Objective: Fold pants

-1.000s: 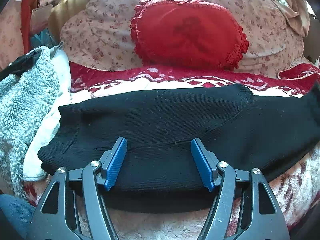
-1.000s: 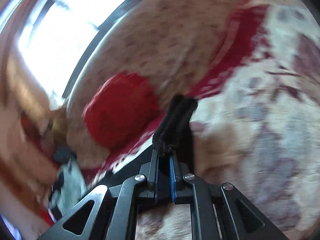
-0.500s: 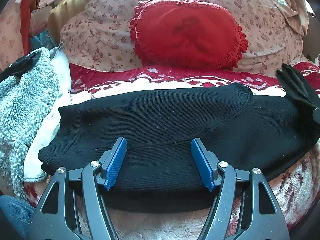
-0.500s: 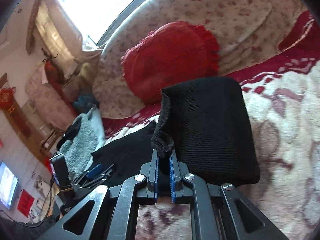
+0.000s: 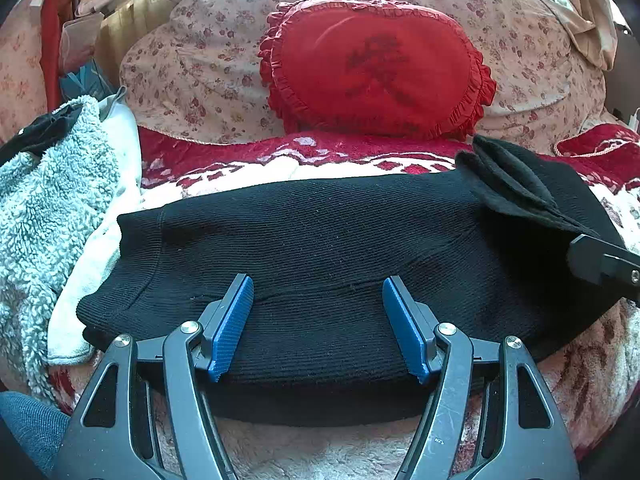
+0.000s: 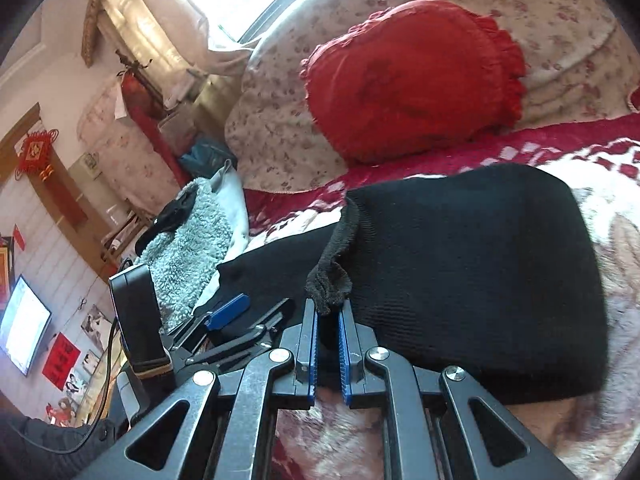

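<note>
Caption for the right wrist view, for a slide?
Right gripper pinches the black pants hem, folding it leftward.

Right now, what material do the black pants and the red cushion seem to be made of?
The black pants look like ribbed knit, matte: fine parallel ridges show. The red cushion looks like smooth woven cloth with a slight sheen and a ruffled edge; the fibre cannot be told.

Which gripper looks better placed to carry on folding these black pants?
The right gripper, probably. It is shut on the hem of the black pants, with that end lifted over the rest. The left gripper is open, resting on the pants and gripping nothing.
</note>
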The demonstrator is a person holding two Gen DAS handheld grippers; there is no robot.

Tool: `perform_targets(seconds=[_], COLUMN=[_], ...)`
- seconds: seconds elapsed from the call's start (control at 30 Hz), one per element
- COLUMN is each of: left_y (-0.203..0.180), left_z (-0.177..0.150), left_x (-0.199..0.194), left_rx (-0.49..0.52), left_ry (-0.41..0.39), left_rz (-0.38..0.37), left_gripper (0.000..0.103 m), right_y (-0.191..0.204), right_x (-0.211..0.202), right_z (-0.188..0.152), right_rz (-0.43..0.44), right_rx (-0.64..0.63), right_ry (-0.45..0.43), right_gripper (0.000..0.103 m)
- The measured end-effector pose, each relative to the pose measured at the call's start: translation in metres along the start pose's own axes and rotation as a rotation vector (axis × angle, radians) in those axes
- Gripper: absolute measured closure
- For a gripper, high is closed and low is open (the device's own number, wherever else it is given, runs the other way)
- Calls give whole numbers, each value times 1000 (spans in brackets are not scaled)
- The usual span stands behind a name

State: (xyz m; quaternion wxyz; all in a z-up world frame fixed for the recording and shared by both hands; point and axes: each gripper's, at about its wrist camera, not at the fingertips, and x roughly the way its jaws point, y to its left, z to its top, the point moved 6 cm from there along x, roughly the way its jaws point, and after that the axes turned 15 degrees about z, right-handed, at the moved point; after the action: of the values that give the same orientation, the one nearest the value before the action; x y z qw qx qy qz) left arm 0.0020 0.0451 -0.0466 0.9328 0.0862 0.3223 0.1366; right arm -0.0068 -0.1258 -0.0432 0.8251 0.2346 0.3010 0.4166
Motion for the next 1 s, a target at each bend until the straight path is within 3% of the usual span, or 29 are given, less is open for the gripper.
perform_targets(seconds=[0.23,0.33,0.4,0.47,0.53,0.63,0.7,0.77,0.8,0.87,0.93,1.0], left_y=[0,1,5,10,14,0,-17,-41,-53,-75,-87,-91], left_z=[0,1,4,9,19,41,53,58,58,55,53,47], left_x=[0,0,-1,-4,-14,-44,-65,-81,-83,-78,-67,-57], left_rx=[1,-5,-30,-61,-113,-146,-113,-39,5,86,122,144], left_ry=[-1,5,18,18,-11,-108,-174,-224,-233,-211,-164,-135], left_rz=[1,-7,-29,-38,-83,-265,-372,-442,-469,-486,-493,-445], left_gripper=[36,36,36,36,36,36,36,37,40,74,87,90], right_y=[-12,-11,-7,1,13,8,-14,-33,-38,-42,-37,-29], right_x=[20,20,20,15,-3,-47,-80,-100,-104,-109,-104,-97], right_z=[-11,-12,-12,-12,-5,12,18,15,14,11,11,8], right_rz=[-74,-65,-39,-17,-18,-175,-350,-420,-427,-459,-478,-479], right_rx=[34,17,15,3,-71,-145,-128,-87,-71,-74,-129,-176], right_ry=[58,48,63,83,53,-68,-135,-157,-157,-157,-139,-113], right_gripper=[95,93,84,82,83,83,82,83,82,83,84,90])
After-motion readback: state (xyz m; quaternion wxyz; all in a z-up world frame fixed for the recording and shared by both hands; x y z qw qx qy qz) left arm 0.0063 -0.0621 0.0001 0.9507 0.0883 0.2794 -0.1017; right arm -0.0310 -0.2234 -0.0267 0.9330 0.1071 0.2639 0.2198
